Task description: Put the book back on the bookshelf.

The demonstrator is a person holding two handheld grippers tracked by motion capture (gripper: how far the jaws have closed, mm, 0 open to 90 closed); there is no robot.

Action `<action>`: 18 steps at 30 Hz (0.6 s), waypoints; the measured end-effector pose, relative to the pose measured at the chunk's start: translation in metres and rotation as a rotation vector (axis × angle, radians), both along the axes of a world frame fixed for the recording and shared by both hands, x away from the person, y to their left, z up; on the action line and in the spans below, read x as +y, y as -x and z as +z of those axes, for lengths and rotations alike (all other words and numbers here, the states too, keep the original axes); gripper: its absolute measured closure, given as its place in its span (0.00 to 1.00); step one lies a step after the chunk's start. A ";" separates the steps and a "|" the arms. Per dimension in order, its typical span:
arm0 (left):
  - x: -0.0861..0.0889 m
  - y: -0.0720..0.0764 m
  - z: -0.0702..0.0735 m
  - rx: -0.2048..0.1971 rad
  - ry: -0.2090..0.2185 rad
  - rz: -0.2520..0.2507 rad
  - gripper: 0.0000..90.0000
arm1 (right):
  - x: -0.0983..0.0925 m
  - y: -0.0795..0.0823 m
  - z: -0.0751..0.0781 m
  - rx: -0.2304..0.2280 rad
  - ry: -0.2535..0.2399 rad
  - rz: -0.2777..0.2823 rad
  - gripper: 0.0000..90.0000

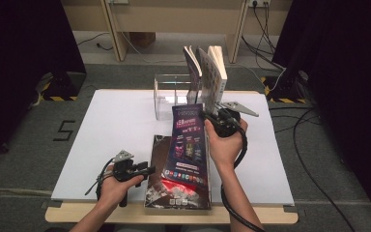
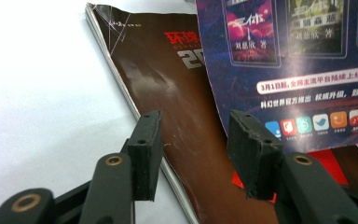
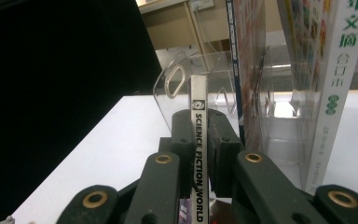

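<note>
Gripping purple magazine (image 1: 189,145) upright in right gripper (image 1: 221,117), left gripper (image 1: 142,170) jaws apart

Grey carpet floor (image 1: 125,77), number five taped at left. Black curtains (image 1: 24,43) flank both sides. Pale wooden furniture legs (image 1: 113,34) behind; cables (image 1: 265,34) trail from what seems a wall socket.

Purple magazine (image 1: 189,145) upright, spine clamped
</note>
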State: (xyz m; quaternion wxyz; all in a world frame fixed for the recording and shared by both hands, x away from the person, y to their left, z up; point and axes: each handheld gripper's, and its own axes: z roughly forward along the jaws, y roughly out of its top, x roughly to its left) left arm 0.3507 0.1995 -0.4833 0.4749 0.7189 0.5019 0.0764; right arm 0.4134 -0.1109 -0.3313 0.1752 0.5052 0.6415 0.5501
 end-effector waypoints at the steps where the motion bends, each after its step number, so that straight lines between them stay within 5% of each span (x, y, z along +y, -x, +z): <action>1: 0.000 0.000 0.000 0.000 -0.001 0.000 0.60 | 0.000 0.000 0.001 -0.007 -0.002 -0.002 0.92; 18: 0.001 0.000 -0.001 0.002 -0.002 -0.001 0.60 | 0.009 -0.003 0.020 -0.096 0.022 -0.044 0.92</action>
